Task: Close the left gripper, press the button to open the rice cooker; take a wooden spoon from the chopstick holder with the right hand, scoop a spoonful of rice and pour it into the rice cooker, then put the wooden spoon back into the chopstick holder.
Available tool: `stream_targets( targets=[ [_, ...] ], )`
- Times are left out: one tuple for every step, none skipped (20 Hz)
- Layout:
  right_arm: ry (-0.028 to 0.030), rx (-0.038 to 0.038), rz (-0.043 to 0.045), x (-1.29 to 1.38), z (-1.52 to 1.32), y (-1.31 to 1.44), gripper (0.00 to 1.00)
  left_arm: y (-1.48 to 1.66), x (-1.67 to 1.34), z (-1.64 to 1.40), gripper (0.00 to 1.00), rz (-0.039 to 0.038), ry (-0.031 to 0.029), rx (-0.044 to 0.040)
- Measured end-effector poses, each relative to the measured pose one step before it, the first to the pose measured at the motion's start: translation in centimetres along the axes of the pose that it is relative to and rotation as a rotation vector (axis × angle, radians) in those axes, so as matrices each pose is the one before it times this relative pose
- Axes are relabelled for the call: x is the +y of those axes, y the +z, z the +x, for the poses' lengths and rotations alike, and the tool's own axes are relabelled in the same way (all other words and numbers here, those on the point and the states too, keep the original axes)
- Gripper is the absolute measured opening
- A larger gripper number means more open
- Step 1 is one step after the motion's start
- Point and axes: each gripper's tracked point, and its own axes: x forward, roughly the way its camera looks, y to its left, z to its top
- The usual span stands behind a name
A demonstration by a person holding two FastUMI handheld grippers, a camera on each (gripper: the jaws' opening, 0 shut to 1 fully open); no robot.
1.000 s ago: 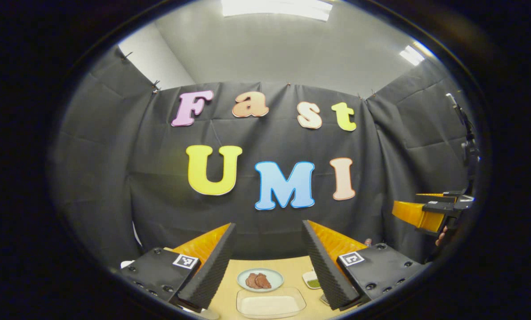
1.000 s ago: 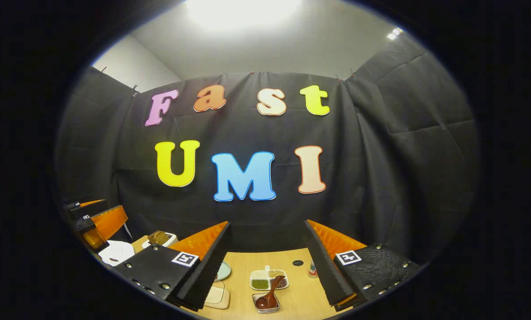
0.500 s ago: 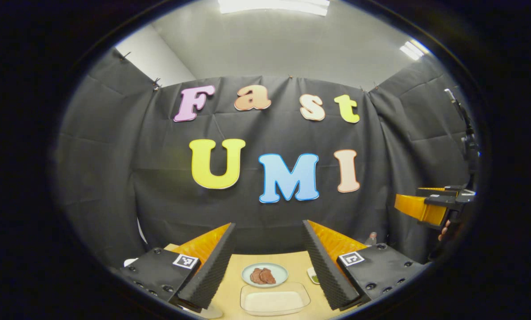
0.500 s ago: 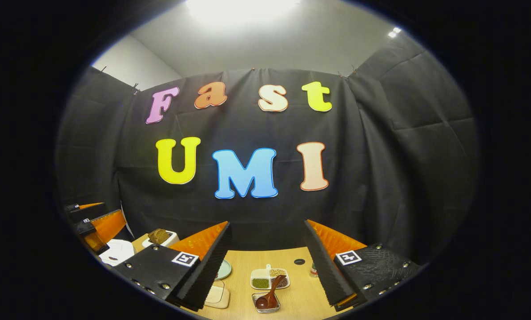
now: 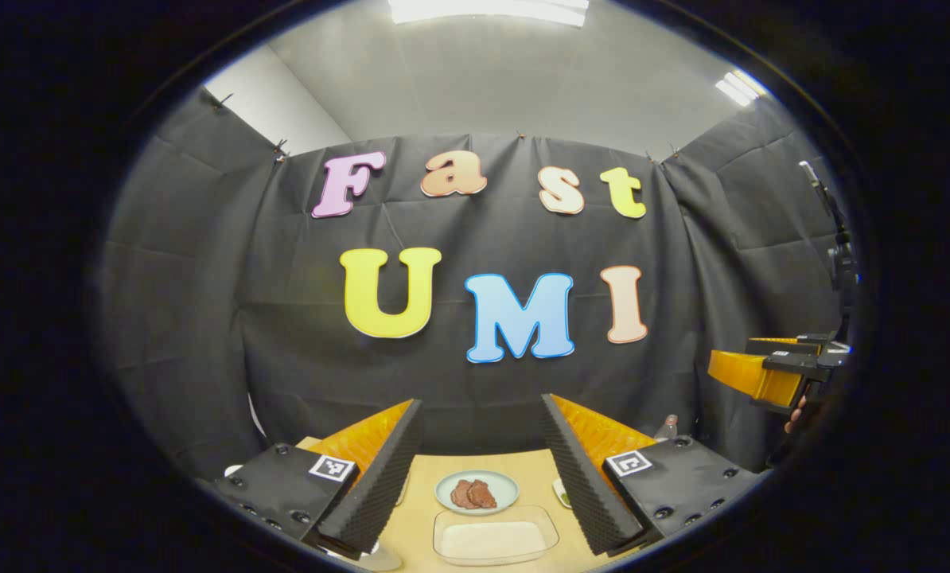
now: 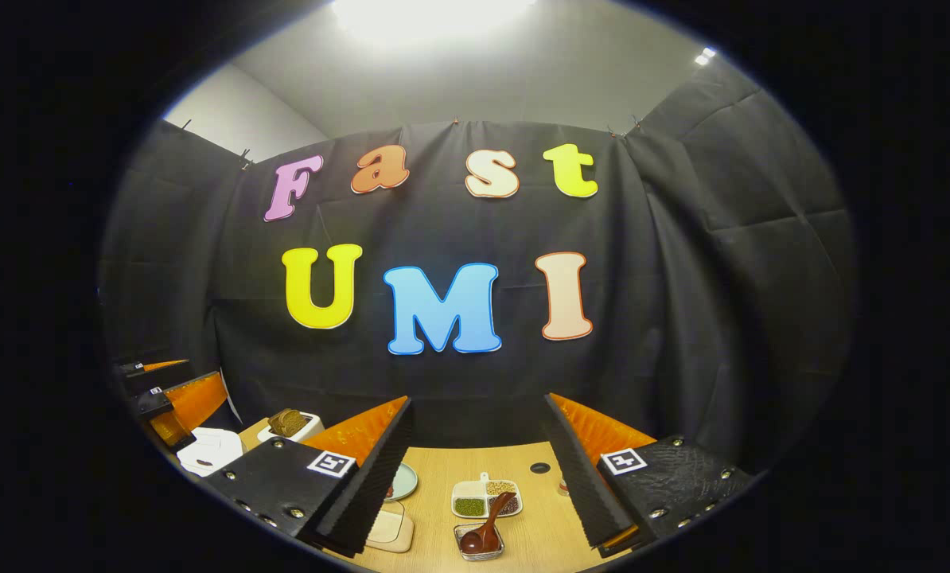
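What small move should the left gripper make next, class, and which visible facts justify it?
Probably shut the left gripper: its fingers stand wide apart, holding nothing, and the task starts by closing it before pressing the button. It hangs above the table, with a plate of meat and a clear tray showing between the fingers. The right gripper is open too.

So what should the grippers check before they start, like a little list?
1. Left gripper shut for pressing the button: not ok, its jaws stand wide apart.
2. Right gripper open and free to grab: ok.
3. Dark brown wooden spoon in reach: ok, it lies in a small clear glass holder on the tan wooden table.
4. Clear rectangular glass dish of white rice ready: ok.
5. Rice cooker button found: cannot tell.
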Motion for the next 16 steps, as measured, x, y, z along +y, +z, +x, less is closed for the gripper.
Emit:
stream_targets(
  targets=[
    [0.00092,0.00220,-0.00069,0.058,0.118,-0.024,0.96,0.115,0.207,0.105,1.00,0.00040,0.00335,0.00186],
    [0.00234,0.00331,0.00024,-0.023,0.155,-0.152,0.96,-0.139,0.118,0.095,1.00,-0.00160,0.00285,0.00206],
    [0.00156,0.00132,0.00029,0.075,0.103,-0.084,0.96,-0.162,0.101,0.020,1.00,-0.00338,0.00282,0.00374],
    [0.00156,0.00155,-0.00072,0.091,0.029,-0.052,0.96,-0.122,0.221,0.128,1.00,-0.00447,0.00207,0.00391],
    [0.00144,-0.00003,-0.00153,0.115,0.132,0.072,0.96,0.020,0.158,0.150,1.00,-0.00258,0.00304,0.00231],
    [0.00093,0.00013,-0.00189,0.032,0.081,-0.035,0.96,-0.018,0.248,0.031,1.00,-0.00062,0.00458,0.00144],
    [0.00139,-0.00067,-0.00139,0.019,0.170,0.044,0.96,-0.020,0.175,0.067,1.00,-0.00032,0.00280,0.00147],
    [0.00178,-0.00049,-0.00150,0.051,0.027,-0.081,0.96,0.004,0.068,0.192,1.00,-0.00025,0.00275,0.00062],
    [0.00141,-0.00156,-0.00182,0.020,0.056,-0.050,0.96,-0.112,0.134,0.014,1.00,0.00027,0.00377,0.00125],
    [-0.00016,-0.00109,-0.00060,-0.046,0.143,-0.065,0.96,-0.308,0.141,0.011,1.00,0.00083,0.00304,0.00464],
    [0.00296,0.00141,0.00240,0.016,0.134,-0.143,0.96,-0.204,0.018,0.017,1.00,0.00196,0.00129,0.00705],
    [0.00485,0.00424,0.00423,0.203,0.075,-0.317,0.96,-0.371,0.042,0.124,1.00,0.00287,0.00338,0.00671],
    [0.00677,0.00781,0.00233,0.248,0.095,-0.314,0.96,-0.095,0.189,0.162,1.00,0.00423,0.00593,0.00493],
    [0.00786,0.00883,-0.00163,0.191,0.237,-0.378,0.96,-0.311,0.338,-0.227,1.00,0.00339,0.00849,0.00145],
    [0.00639,0.00704,-0.00414,0.096,0.140,-0.332,0.96,-0.242,0.178,-0.090,1.00,0.00043,0.00693,0.00001],
    [0.00317,0.00266,-0.00336,0.076,0.173,-0.080,0.96,-0.242,0.198,-0.031,1.00,-0.00072,0.00399,0.00162]
  ],
)
